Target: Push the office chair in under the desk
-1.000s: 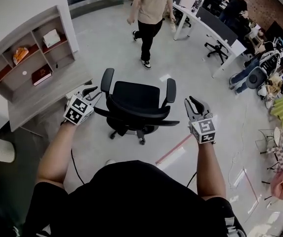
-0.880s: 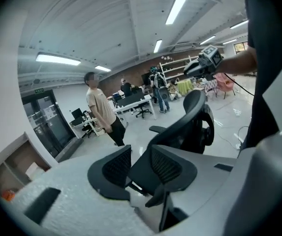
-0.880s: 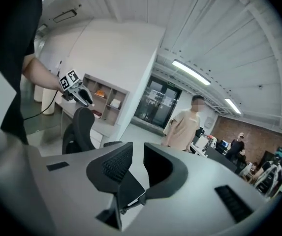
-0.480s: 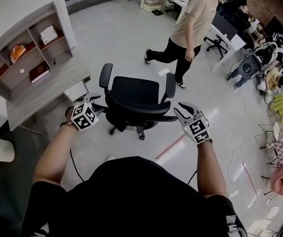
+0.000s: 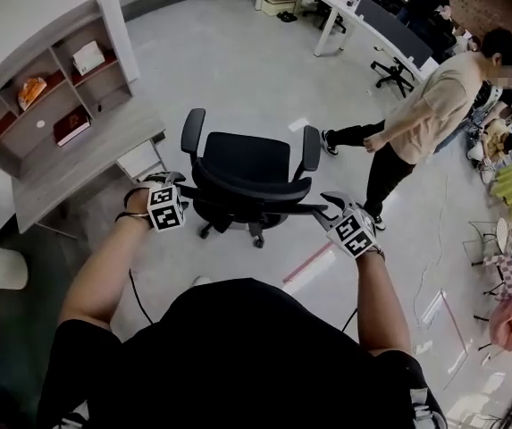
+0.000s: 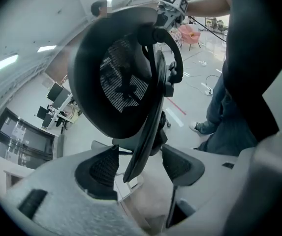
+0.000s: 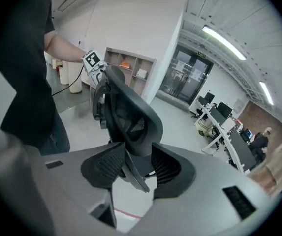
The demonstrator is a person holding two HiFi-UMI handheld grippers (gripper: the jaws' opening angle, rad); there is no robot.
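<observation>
The left gripper has its two jaws spread, having just been opening. One side edge of the curved backrest of the single black mesh office chair stands between the pads, with a gap on both sides. The right gripper, jaws likewise just opening and apart, straddles the backrest's other side edge; whether one pad brushes it is hard to say. Ahead of both grippers the seat faces away, with two armrests raised at its sides. Left of the left gripper stands one grey desk with open shelves holding at least three items. The chair stands beside the desk, not under it. Beyond the right gripper, one person in a beige top is mid-stride.
</observation>
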